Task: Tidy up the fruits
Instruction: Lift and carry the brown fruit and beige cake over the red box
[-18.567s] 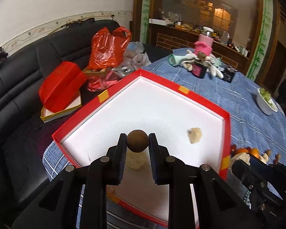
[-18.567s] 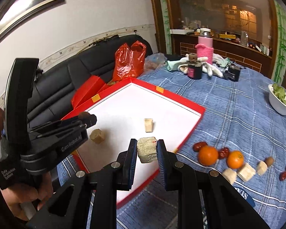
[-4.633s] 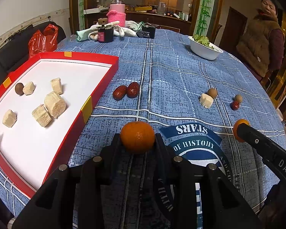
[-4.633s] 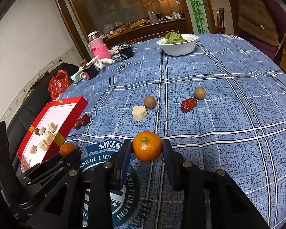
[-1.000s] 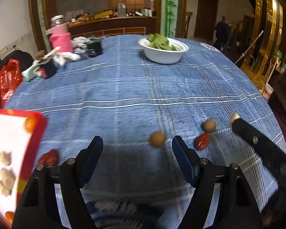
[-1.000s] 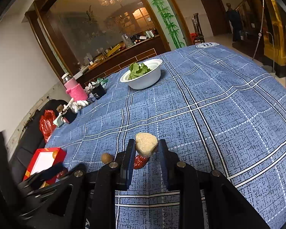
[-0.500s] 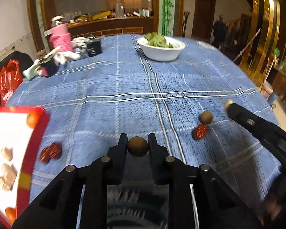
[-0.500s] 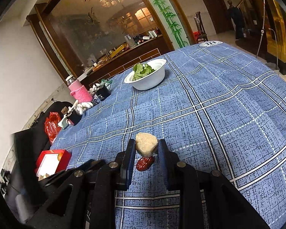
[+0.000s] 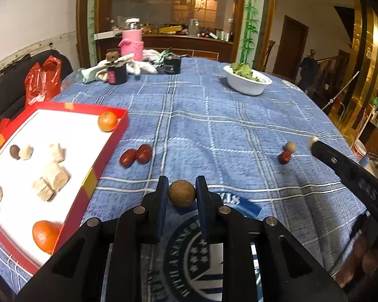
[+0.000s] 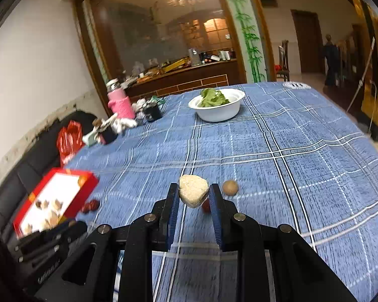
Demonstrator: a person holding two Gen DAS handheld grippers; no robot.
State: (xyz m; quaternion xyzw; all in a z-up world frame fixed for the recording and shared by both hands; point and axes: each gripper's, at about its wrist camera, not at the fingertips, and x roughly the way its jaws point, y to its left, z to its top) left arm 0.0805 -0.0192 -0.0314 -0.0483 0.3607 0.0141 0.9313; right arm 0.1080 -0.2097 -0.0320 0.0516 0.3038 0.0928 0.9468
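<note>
My left gripper (image 9: 182, 196) is shut on a round brown longan (image 9: 182, 193) above the blue tablecloth. To its left lies the red tray (image 9: 88, 183) holding two oranges (image 9: 107, 121), several beige chunks (image 9: 53, 176) and a dark longan (image 9: 14, 151). Two red dates (image 9: 136, 154) lie beside the tray. My right gripper (image 10: 193, 198) is shut on a beige chunk (image 10: 193, 193). A loose longan (image 10: 230, 187) and a red date (image 10: 205, 205) lie just behind it; both also show in the left wrist view (image 9: 289, 147).
A white bowl of greens (image 9: 248, 81) stands at the far right of the table. A pink bottle (image 9: 131, 42), a dark jar (image 9: 116, 71) and cloths sit at the far edge. A red bag (image 9: 41, 80) lies on the black sofa at left.
My left gripper closed on the longan a second ago and has swung left, bringing the tray into view. My right gripper holds the beige chunk and has turned slightly left.
</note>
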